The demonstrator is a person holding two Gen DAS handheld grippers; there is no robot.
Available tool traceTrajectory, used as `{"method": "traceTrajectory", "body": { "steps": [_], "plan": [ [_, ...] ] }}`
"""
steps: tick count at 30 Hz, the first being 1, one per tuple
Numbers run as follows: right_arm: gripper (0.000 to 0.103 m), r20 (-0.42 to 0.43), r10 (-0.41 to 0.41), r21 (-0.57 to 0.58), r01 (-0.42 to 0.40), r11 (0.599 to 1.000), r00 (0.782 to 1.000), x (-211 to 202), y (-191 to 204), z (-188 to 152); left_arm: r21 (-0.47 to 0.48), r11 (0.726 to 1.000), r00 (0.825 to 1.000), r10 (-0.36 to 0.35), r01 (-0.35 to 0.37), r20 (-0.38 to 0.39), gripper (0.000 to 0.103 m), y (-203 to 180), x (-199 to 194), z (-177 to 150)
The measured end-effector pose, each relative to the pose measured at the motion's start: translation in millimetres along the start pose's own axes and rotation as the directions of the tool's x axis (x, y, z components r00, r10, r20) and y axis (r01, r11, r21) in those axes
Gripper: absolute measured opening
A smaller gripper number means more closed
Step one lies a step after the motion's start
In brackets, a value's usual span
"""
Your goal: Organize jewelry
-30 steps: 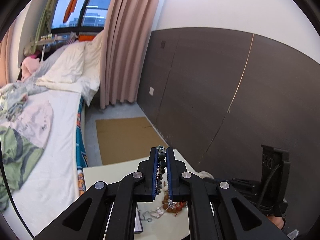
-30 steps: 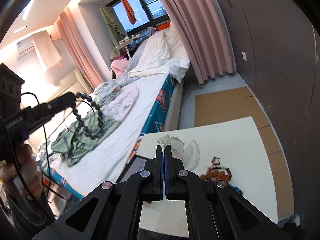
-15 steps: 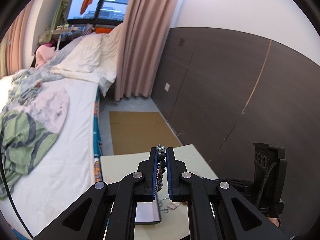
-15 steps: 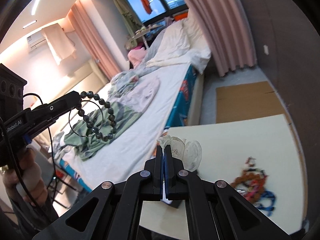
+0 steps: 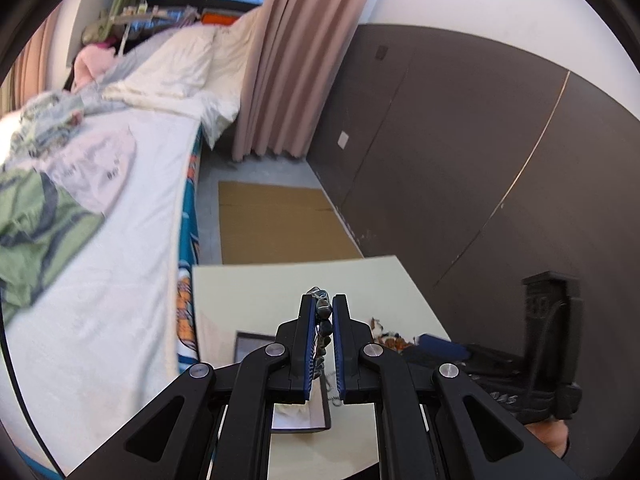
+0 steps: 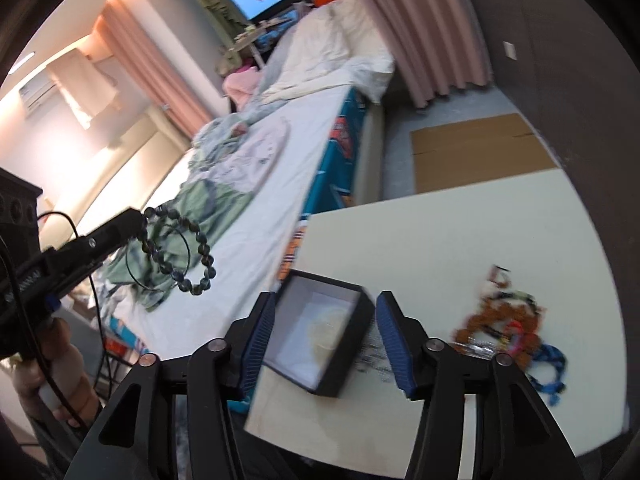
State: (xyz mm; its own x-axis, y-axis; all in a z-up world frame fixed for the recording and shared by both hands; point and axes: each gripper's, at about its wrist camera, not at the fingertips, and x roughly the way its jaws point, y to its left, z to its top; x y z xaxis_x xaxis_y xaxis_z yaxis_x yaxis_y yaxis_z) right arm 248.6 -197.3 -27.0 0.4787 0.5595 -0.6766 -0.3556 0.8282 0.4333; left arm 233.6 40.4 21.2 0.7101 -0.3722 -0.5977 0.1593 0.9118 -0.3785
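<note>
Your right hand-held gripper (image 6: 325,322), pinched shut a second ago, now gapes over the black box (image 6: 320,336) on the table (image 6: 460,216), while your left hand-held gripper (image 5: 323,320) still clamps the beaded bracelet (image 6: 180,252).

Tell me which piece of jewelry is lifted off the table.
The dark beaded bracelet: it hangs from the left gripper, shut on it. The other jewelry pile lies on the table.

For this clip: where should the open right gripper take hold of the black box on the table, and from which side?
Grip the black box by two opposite outer walls, coming down from above. It sits open-topped and skewed, so the right gripper probably needs turning to square with the walls.
</note>
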Motion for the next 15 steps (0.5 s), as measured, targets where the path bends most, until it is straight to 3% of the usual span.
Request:
{"method": "traceTrajectory", "body": {
  "steps": [3, 5, 6, 7, 9, 15],
  "plan": [
    [0.06, 0.005, -0.034, 0.03, 0.034, 0.999, 0.999, -8.6, -16.3, -5.0, -0.022, 0.998, 0.997, 0.057, -0.058, -0.051, 0.01, 4.0, 18.8, -7.7],
    [0.06, 0.007, -0.054, 0.057, 0.054, 0.997, 0.999, -16.3, -30.1, -9.7, -0.046, 0.997, 0.994, 0.057, -0.062, -0.098, 0.027, 7.8, 30.3, -12.5],
    [0.06, 0.009, -0.062, 0.066, 0.061, 0.996, 0.998, -19.5, -34.7, -10.7, -0.065, 0.995, 0.991, 0.061, -0.069, -0.119, 0.049, 10.7, 36.0, -15.2],
    [0.06, 0.012, -0.072, 0.076, 0.071, 0.995, 0.997, -23.2, -40.4, -12.2, -0.072, 0.995, 0.992, 0.062, -0.07, -0.11, 0.062, 10.4, 35.3, -17.1],
    [0.061, 0.017, -0.088, 0.098, 0.086, 0.991, 0.996, -28.4, -51.2, -13.1, -0.066, 0.995, 0.994, 0.067, -0.073, -0.087, 0.07, 6.7, 31.2, -19.6],
    [0.061, 0.046, -0.095, 0.141, 0.088, 0.986, 0.994, -38.3, -73.6, -8.5, -0.052, 0.996, 0.991, 0.064, -0.071, -0.115, 0.071, -4.9, 36.6, -23.1]
  ]
}}
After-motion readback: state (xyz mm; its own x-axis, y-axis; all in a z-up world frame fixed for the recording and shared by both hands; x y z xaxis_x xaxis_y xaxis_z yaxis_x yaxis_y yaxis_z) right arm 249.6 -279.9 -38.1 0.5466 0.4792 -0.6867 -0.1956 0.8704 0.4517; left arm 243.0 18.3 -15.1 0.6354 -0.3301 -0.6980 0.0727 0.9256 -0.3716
